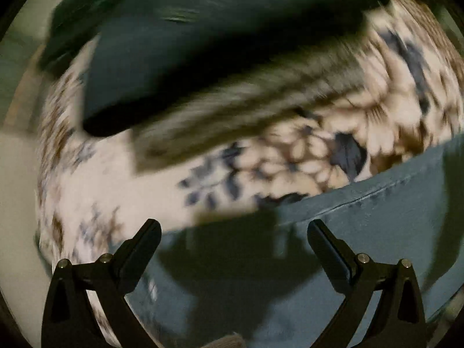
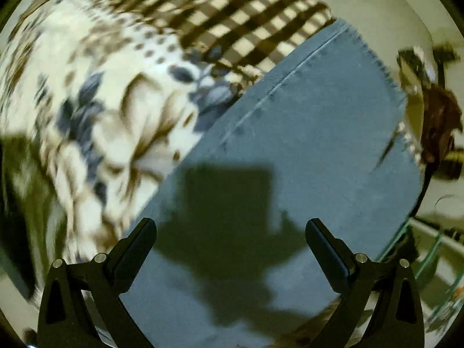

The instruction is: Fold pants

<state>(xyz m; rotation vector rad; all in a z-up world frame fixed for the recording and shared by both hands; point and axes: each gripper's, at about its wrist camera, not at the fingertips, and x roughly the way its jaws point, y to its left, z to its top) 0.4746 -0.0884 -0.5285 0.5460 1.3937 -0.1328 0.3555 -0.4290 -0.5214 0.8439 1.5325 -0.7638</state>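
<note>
Blue-grey denim pants lie flat on a floral bedspread. In the left wrist view the pants [image 1: 377, 232] fill the lower right, with a stitched seam running along their upper edge. My left gripper [image 1: 233, 229] is open and empty just above the cloth. In the right wrist view a pant leg [image 2: 304, 145] runs up to a frayed hem at the upper right. My right gripper [image 2: 230, 227] is open and empty over that leg. Both views are blurred by motion.
A cream bedspread with brown and blue flowers [image 1: 290, 150] lies under the pants. A dark green cushion or cloth [image 1: 203, 43] lies at the far side. A brown checked blanket [image 2: 232, 14] lies beyond the leg. A glass shelf edge [image 2: 429, 261] shows at the right.
</note>
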